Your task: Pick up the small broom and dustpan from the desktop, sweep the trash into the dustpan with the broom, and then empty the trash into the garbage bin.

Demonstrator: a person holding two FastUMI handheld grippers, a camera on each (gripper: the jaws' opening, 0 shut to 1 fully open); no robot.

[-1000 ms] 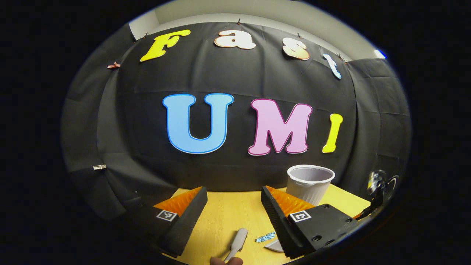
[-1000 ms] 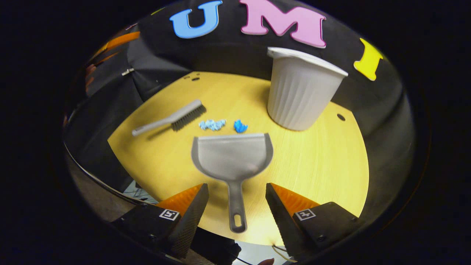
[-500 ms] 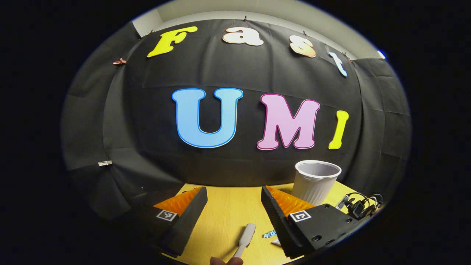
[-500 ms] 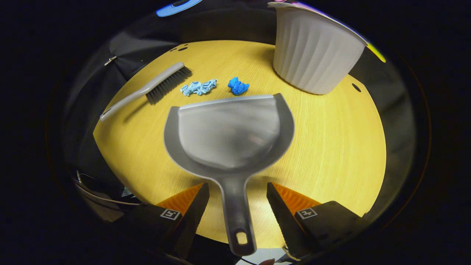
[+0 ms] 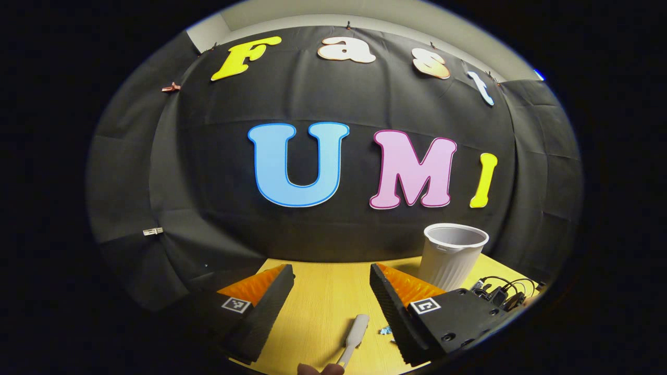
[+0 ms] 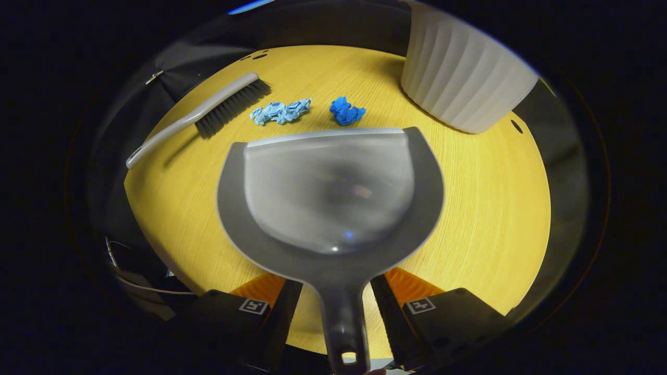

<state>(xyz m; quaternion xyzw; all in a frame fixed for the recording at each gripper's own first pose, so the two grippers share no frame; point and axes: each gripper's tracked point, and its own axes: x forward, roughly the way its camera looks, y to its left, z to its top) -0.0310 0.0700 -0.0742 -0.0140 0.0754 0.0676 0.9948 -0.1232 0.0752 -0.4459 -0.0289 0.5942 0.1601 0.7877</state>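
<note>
Broom (image 6: 208,117): we see it at the far left of the right gripper view, lying flat on the desk (image 6: 484,208), bristles toward the paper scraps, handle trailing back toward the left edge. In the left gripper view its handle end (image 5: 354,333) pokes up between the fingers from below.
Left gripper (image 5: 331,297): jaws spread wide and holding nothing; the broom handle runs roughly along the line of the fingers, a little right of centre.
Scraps: a pale blue crumple (image 6: 280,111) just beside the bristles, and a darker blue wad (image 6: 346,111) close to the dustpan's front lip.
Dustpan (image 6: 331,192): flat on the desk, mouth facing the scraps, handle pointing straight back to us.
Right gripper (image 6: 336,304): jaws drawn in on either side of the dustpan handle; whether both fingers already press on it, we cannot tell.
Bin (image 6: 464,83): white ribbed tub at the far right, standing apart from the dustpan.
Room to move: open desk lies right of the dustpan; the near edge sits just under the handle.
Our read: the right hand is the nearer to a grasp, and the left must drop lower onto the broom.
</note>
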